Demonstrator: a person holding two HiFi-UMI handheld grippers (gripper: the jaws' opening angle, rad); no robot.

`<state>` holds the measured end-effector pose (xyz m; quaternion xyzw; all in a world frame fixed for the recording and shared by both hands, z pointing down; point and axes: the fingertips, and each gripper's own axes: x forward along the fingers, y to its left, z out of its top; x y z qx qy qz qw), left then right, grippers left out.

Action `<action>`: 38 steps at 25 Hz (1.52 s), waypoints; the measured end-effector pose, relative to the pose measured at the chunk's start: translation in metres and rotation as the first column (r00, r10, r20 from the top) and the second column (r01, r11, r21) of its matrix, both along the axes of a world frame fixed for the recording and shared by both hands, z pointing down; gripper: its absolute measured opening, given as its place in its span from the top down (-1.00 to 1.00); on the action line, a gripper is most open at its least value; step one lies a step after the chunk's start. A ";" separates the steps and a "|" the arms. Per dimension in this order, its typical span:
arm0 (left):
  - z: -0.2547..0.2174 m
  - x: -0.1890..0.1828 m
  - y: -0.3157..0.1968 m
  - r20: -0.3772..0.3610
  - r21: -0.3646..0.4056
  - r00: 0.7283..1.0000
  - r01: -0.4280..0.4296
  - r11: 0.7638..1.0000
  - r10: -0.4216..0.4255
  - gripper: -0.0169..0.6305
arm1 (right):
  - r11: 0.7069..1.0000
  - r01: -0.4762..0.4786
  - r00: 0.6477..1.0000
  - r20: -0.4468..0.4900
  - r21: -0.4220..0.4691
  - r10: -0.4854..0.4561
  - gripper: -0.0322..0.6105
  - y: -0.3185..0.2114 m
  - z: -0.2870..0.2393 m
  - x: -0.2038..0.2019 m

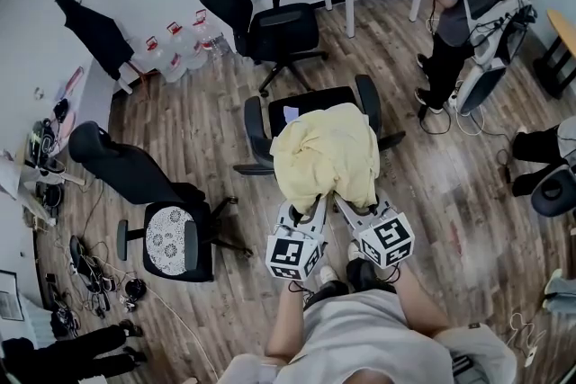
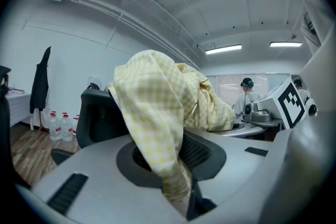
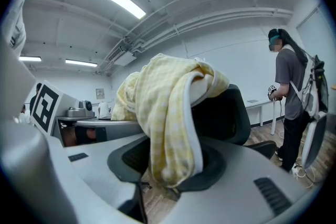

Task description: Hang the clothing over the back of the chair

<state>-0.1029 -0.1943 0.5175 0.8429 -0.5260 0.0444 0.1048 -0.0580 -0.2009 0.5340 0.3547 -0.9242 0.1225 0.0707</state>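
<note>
The yellow checked clothing (image 1: 326, 153) lies draped over the top edge of the chair (image 1: 310, 102) back and hangs down the side nearest the person. Both tools meet its lower hem, side by side. The left tool (image 1: 311, 206) has its jaws nearly together and pinches a narrow fold of the hem, which runs down from the chair back straight into the slit. The right tool (image 1: 349, 204) has its jaws partly apart. A white-edged fold hangs loose between them, unpressed, with the wooden floor (image 3: 157, 203) showing beneath it.
</note>
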 end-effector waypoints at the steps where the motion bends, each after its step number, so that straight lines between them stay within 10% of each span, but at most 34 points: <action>1: 0.001 0.000 -0.001 0.003 0.002 1.000 -0.001 1.000 0.001 0.69 | 1.000 -0.004 1.000 -0.006 0.007 0.004 0.44 -0.001 0.000 0.000; 38: -0.002 -0.022 0.025 0.015 0.002 1.000 0.013 1.000 -0.013 -0.03 | 0.992 -0.075 0.988 -0.127 0.104 0.088 -0.04 0.024 -0.009 0.021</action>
